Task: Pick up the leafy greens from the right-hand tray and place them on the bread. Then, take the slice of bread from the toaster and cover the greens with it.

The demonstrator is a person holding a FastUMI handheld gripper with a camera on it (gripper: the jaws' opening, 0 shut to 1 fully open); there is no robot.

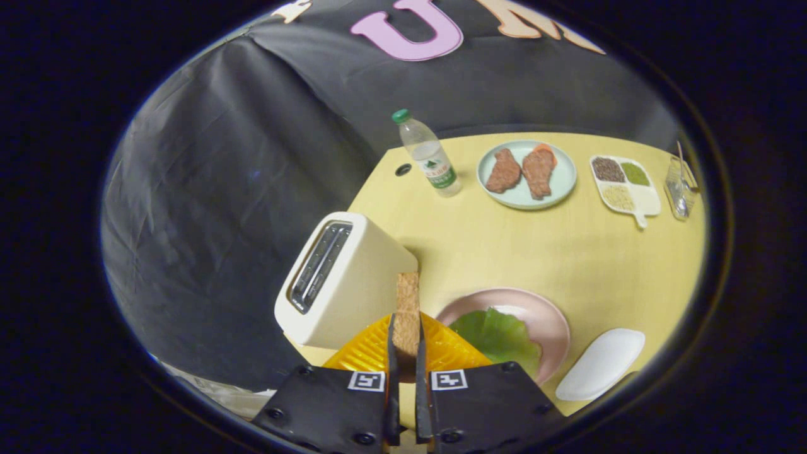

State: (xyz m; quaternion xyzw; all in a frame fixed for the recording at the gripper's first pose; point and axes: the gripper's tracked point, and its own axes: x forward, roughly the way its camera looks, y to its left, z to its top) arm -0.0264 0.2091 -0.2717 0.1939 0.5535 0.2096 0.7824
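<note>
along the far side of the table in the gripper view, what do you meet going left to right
clear plastic water bottle with green cap → pale green round plate holding brown meat pieces → white divided tray of grains → clear glass container. Nearer, the gripper is shut on an upright brown bread slice.

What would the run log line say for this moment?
gripper: shut on bread slice | greens: on pink plate | toaster: beside

Gripper-mounted fisheye, high, looking down along jaws onto table [567, 252].
</note>
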